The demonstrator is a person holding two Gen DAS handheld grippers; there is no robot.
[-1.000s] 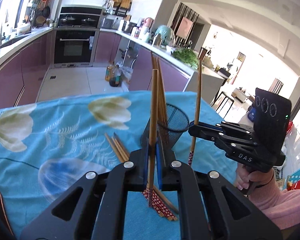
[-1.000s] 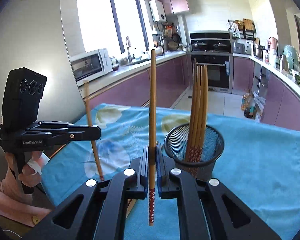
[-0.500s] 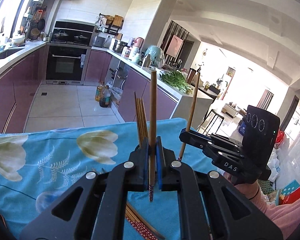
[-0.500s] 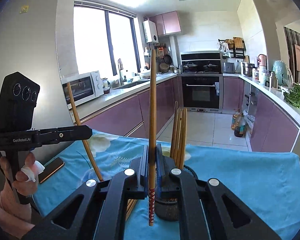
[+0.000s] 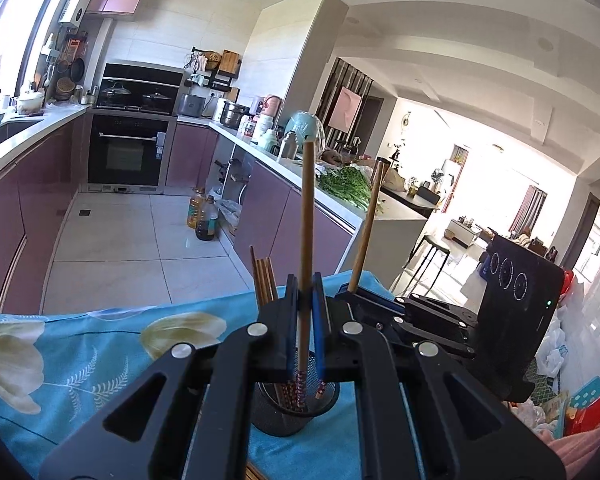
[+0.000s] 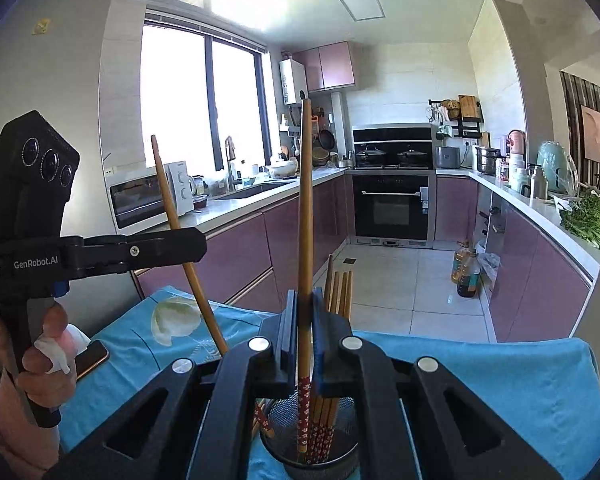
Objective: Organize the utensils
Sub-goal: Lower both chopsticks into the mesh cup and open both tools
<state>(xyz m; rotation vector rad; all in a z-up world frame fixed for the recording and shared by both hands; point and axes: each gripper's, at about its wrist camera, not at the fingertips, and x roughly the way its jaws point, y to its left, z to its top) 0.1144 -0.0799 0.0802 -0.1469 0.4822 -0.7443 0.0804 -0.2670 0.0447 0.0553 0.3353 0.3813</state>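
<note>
My left gripper (image 5: 304, 308) is shut on a wooden chopstick (image 5: 306, 216) held upright. Its red patterned lower end hangs in the mouth of the black mesh cup (image 5: 296, 416), which stands right under the jaws. My right gripper (image 6: 305, 312) is shut on a second chopstick (image 6: 306, 220), also upright, with its patterned end down inside the mesh cup (image 6: 312, 450). Several chopsticks (image 6: 340, 288) stand in the cup. In the right wrist view the left gripper (image 6: 196, 244) comes in from the left, holding its chopstick (image 6: 172, 208) tilted toward the cup.
The cup stands on a blue flowered tablecloth (image 5: 80, 360). A phone (image 6: 94, 356) lies near the cloth's left edge, beside a hand on the left gripper's handle. Ends of loose chopsticks (image 5: 256, 474) show at the bottom edge. Kitchen counters and floor lie beyond the table.
Both grippers have risen with their chopsticks and closed in over the mesh cup. The cup has slid from ahead of the jaws to right beneath them.
</note>
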